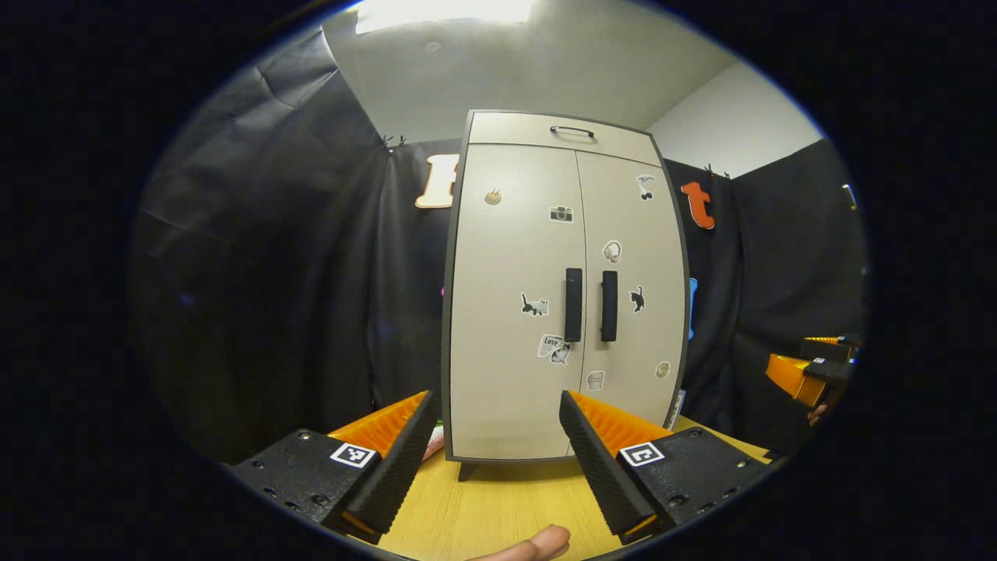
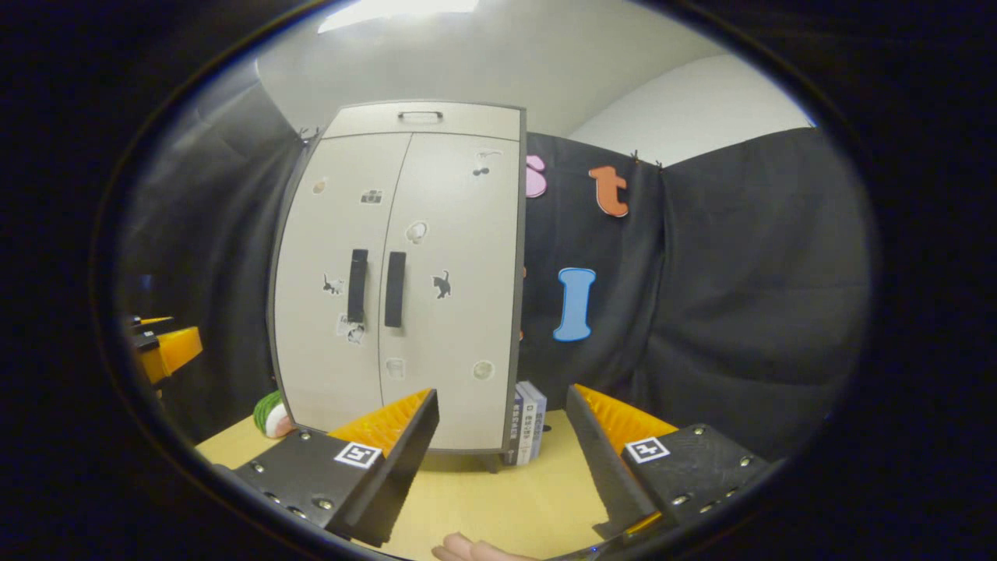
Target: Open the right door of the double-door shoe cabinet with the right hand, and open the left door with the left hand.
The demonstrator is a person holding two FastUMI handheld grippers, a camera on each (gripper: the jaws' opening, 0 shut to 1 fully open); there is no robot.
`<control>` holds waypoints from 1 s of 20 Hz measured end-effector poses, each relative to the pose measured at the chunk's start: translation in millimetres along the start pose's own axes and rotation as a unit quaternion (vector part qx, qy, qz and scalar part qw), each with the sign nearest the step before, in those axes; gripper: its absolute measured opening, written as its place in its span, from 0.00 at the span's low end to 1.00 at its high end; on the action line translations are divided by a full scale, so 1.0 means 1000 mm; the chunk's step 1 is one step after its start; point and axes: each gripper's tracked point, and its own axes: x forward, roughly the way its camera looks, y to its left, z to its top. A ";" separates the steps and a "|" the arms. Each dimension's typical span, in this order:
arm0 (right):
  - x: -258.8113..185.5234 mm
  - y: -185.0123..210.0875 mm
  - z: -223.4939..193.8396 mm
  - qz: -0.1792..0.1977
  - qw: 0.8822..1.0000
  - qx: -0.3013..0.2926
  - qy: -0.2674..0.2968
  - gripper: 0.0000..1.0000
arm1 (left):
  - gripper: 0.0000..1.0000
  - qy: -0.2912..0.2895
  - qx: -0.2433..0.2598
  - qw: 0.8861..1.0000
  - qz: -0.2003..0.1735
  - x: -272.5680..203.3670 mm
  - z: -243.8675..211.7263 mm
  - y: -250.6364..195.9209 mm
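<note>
**Both grippers spread wide before the closed shoe cabinet**

The left gripper (image 1: 497, 436) and right gripper (image 2: 502, 432) hang with jaws apart, gripping nothing — well short of the shoe cabinet (image 1: 565, 296). The cabinet stands on the wooden table (image 1: 498, 506), left door (image 1: 510, 312) and right door (image 1: 631, 296) both closed, their black handles (image 1: 573, 305) side by side. Books (image 2: 527, 432) stand just right of the cabinet.
</note>
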 end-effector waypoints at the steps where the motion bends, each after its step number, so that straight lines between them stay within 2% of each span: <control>1: 0.002 0.002 -0.001 0.002 1.000 0.001 0.003 0.98 | 0.98 -0.002 -0.001 1.000 0.000 0.001 0.004 0.000; 3: 0.009 0.005 -0.003 0.004 1.000 0.001 0.009 0.98 | 0.98 -0.003 -0.001 1.000 0.001 0.006 0.008 -0.002; 4: 0.012 0.006 -0.003 0.005 1.000 0.003 0.011 0.94 | 0.98 -0.004 -0.001 1.000 0.000 0.007 0.008 -0.003; 5: 0.018 0.008 -0.003 0.005 1.000 0.006 0.013 0.98 | 0.98 -0.005 0.002 1.000 -0.003 0.007 0.009 -0.005; 10: 0.059 0.023 -0.003 0.022 0.998 0.038 0.036 0.98 | 0.98 -0.003 -0.007 1.000 -0.021 0.001 0.002 -0.009; 20: 0.170 0.095 0.035 0.076 0.996 0.027 0.025 0.98 | 0.98 0.012 0.001 1.000 -0.017 -0.004 -0.022 0.009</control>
